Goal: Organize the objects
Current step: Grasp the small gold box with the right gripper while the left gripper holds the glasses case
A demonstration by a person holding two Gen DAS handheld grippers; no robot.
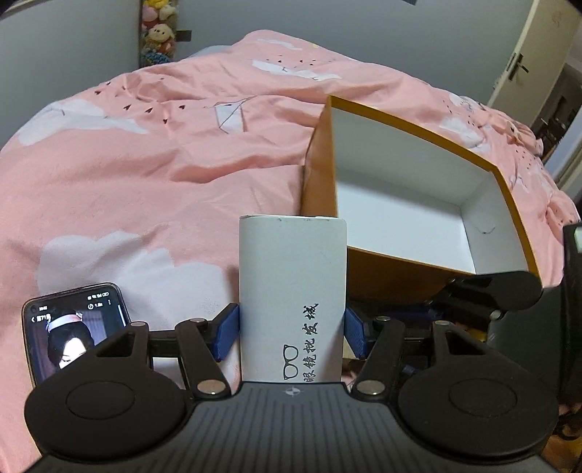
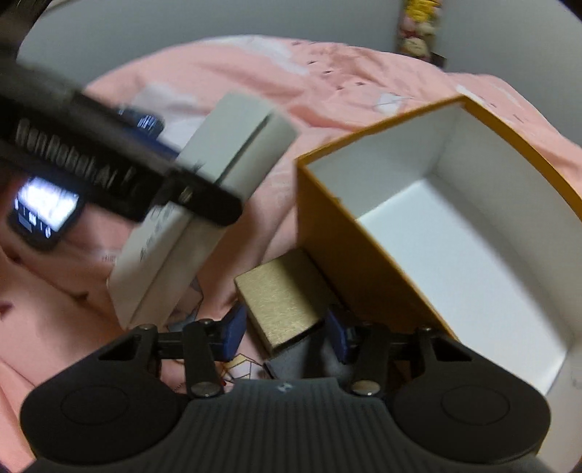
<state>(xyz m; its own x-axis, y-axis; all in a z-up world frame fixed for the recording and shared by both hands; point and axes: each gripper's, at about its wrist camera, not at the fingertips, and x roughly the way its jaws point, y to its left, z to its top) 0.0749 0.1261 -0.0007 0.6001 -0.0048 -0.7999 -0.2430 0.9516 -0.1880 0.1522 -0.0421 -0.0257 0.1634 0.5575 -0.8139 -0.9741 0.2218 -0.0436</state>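
Pink quilt [image 1: 145, 174] serves as work surface. Orange box [image 1: 378, 276] sits open on it, white inside, nothing in it yet. Left gripper [image 1: 291, 327] clamps white case [image 1: 291, 291] by its long sides, raised near box – likely bound inside. Right gripper [image 2: 285, 333] straddles gold box [image 2: 280, 302] lying just beside orange box; pads [image 2: 232, 333] close, contact unclear. Phone [image 1: 72, 327] lies aside, screen lit.

A home bedroom — a bed [image 1: 145, 174] under a pink cloud-print duvet. Plush toys [image 1: 158, 32] hang at eleven o'clock — a door [image 1: 527, 54] at two.
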